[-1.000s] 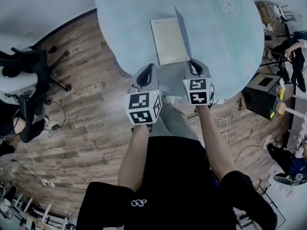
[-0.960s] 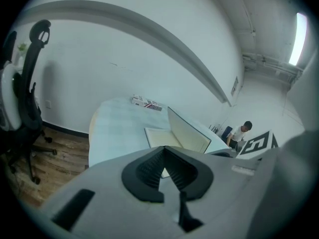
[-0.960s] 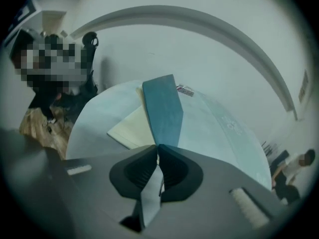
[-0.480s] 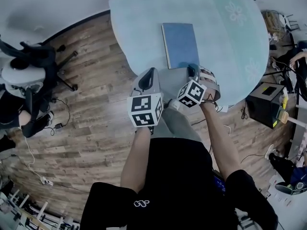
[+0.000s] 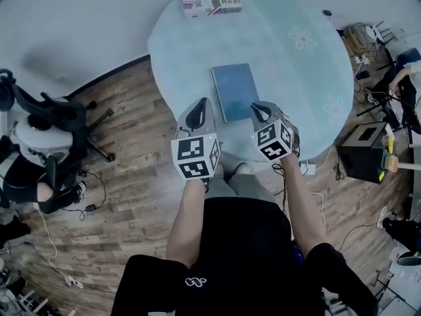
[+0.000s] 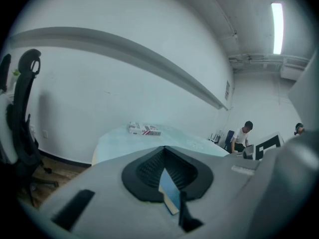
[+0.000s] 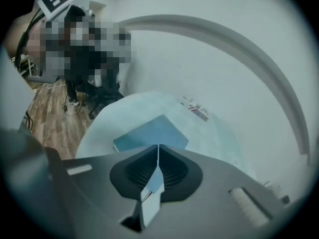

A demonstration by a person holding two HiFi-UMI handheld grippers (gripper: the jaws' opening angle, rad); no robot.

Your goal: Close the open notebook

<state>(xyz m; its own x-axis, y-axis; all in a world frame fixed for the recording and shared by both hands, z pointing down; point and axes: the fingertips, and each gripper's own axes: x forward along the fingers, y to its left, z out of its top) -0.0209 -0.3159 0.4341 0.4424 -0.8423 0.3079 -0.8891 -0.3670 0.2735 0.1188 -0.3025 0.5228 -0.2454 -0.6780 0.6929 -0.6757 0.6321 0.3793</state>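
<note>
The notebook [image 5: 233, 91] lies closed and flat, blue cover up, near the front of the round table [image 5: 302, 64]. It also shows in the right gripper view [image 7: 149, 133] and as a sliver between the jaws in the left gripper view [image 6: 168, 188]. My left gripper [image 5: 199, 104] [image 6: 164, 148] hovers off the notebook's near left corner, shut and empty. My right gripper [image 5: 260, 108] [image 7: 158, 147] hangs over the near right corner, apart from the cover; its jaws are closing, tips together, with nothing between them.
A printed red-and-white box [image 5: 210, 0] [image 6: 143, 129] [image 7: 195, 111] rests at the table's far edge. An office chair [image 5: 46, 130] stands on the wood floor at left. A black case [image 5: 362, 150] and cables sit on the floor at right.
A second ago the cover stood upright by the right gripper; it has since dropped flat. Both grippers have risen and drawn back from the notebook, and the right one has rolled.
</note>
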